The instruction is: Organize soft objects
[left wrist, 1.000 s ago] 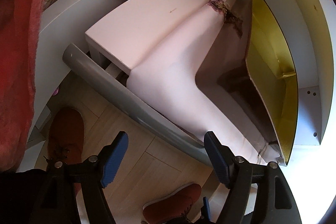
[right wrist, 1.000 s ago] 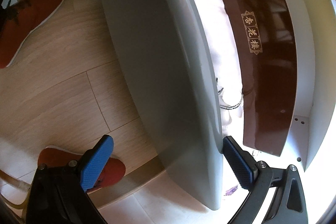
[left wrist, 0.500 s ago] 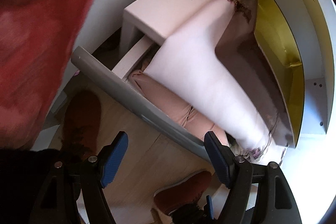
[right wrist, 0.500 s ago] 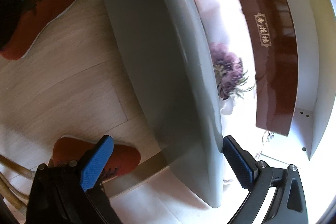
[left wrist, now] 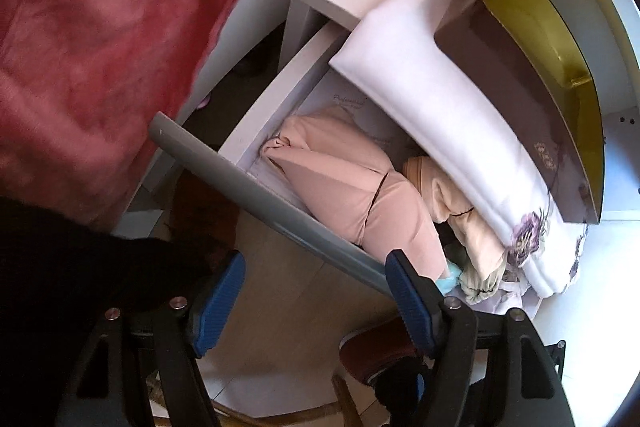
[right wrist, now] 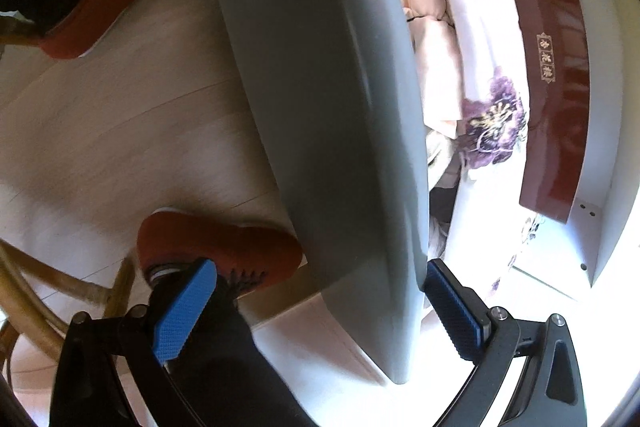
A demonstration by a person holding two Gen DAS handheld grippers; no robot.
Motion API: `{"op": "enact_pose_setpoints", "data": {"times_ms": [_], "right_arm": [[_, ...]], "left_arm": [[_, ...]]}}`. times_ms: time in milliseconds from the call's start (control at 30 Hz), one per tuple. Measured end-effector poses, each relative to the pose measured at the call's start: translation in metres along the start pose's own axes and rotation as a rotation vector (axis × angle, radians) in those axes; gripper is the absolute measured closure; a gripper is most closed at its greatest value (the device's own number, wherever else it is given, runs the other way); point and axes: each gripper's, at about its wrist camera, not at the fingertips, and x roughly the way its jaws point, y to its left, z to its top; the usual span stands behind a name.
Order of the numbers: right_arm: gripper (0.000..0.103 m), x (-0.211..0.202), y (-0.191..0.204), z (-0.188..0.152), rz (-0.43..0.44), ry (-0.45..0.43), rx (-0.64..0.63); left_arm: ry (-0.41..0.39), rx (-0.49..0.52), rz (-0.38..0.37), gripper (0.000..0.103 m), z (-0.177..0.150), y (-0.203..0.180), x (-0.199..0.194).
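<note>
A drawer with a grey front (left wrist: 256, 187) stands pulled out of a white cabinet. Inside lie folded peach garments (left wrist: 352, 183) and a cream cloth (left wrist: 460, 215). A white pillowcase with purple flowers (left wrist: 440, 131) drapes over the drawer's right side. My left gripper (left wrist: 316, 299) is open and empty, just in front of the drawer front. My right gripper (right wrist: 320, 307) is open, its jaws straddling the lower end of the grey front (right wrist: 328, 99), with the right finger (right wrist: 452, 307) behind its edge. The peach garments (right wrist: 424, 27) and flowered cloth (right wrist: 492, 119) show past it.
A red fleece blanket (left wrist: 100, 39) hangs at the left. A dark brown box with a gold inside (left wrist: 540, 67) sits on the cabinet top at the right, also in the right wrist view (right wrist: 552, 67). Red-brown shoes (right wrist: 216, 243) stand on the wooden floor (right wrist: 120, 147). A bamboo chair leg (right wrist: 48, 287) is nearby.
The drawer has slid out from nearly closed to well open, uncovering the peach and cream garments. The right gripper stayed at the drawer front. The left view shifted toward the red blanket.
</note>
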Motion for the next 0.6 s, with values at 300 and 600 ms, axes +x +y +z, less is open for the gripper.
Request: {"op": "enact_pose_setpoints", "data": {"times_ms": [300,600], "right_arm": [[0.000,-0.011,0.015,-0.009,0.060,0.043,-0.054],[0.000,-0.003,0.024,-0.024,0.075,0.057,-0.141]], "left_arm": [[0.035,0.082,0.055,0.031,-0.025,-0.003,-0.002],[0.064,0.044,0.045,0.040,-0.026,0.007,-0.023]]}}
